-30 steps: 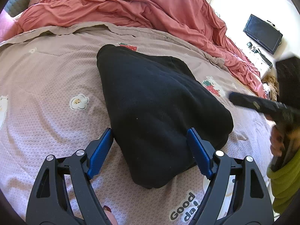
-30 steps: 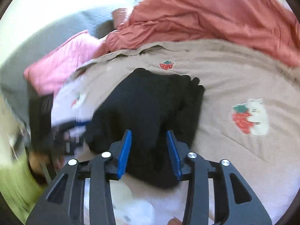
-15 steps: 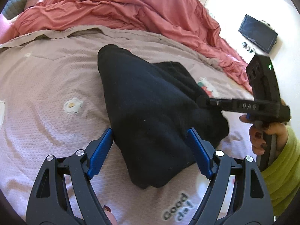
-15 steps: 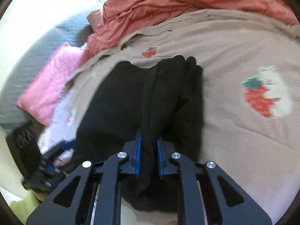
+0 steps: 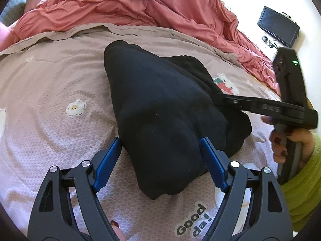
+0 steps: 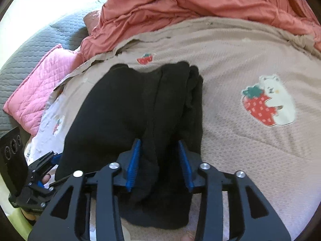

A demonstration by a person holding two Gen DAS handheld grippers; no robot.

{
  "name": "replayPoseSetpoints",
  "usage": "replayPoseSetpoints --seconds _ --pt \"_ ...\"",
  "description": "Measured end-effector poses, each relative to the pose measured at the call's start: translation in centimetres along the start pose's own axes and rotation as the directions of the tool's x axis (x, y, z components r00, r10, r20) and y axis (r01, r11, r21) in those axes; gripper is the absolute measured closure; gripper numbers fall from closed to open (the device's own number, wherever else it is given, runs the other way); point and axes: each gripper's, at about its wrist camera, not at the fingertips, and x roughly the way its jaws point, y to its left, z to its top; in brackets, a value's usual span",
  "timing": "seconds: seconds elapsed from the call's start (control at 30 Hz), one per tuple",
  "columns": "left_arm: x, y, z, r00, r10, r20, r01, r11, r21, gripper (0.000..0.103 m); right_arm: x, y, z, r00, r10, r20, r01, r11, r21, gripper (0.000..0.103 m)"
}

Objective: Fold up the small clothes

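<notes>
The bulky black knit garment [image 5: 160, 108] lies in a thick folded heap on the mauve quilted bedspread with strawberry-and-bear prints [image 5: 52, 92], its layered edges stacked along the side nearest my right gripper [image 6: 159, 161]. That gripper's jaws are opening, with a ridge of the black fabric between the blue pads [image 6: 134, 163] and no longer pinched. My left gripper [image 5: 160, 158] hangs with its jaws wide apart, straddling the near corner of the heap and holding nothing.

The risk I see is in the release: the fabric looks fuzzy enough to catch on the ribbed pads, so drawing away early could drag the top layer and spill the fold. The heap also bulges, so it may slump sideways unpressed. Behind it, the rumpled coral duvet [image 5: 140, 2] is well apart.
</notes>
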Motion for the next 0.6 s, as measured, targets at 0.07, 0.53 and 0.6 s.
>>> replayPoseSetpoints --seconds 0.07,0.53,0.6 --pt "-0.1 0.1 0.0 1.0 0.0 -0.001 0.0 1.0 -0.007 0.031 -1.1 0.2 -0.3 0.999 -0.002 0.034 0.002 1.0 -0.005 0.059" --pt "-2.0 0.3 0.3 0.999 0.013 0.044 -0.012 1.0 -0.021 0.026 -5.5 2.6 -2.9 0.986 -0.095 0.14 0.108 0.99 -0.09 0.024" --pt "-2.6 0.5 0.2 0.998 0.021 0.058 -0.019 0.999 -0.034 0.022 -6.1 2.7 -2.9 0.98 -0.118 0.163 0.134 0.987 -0.091 0.017"
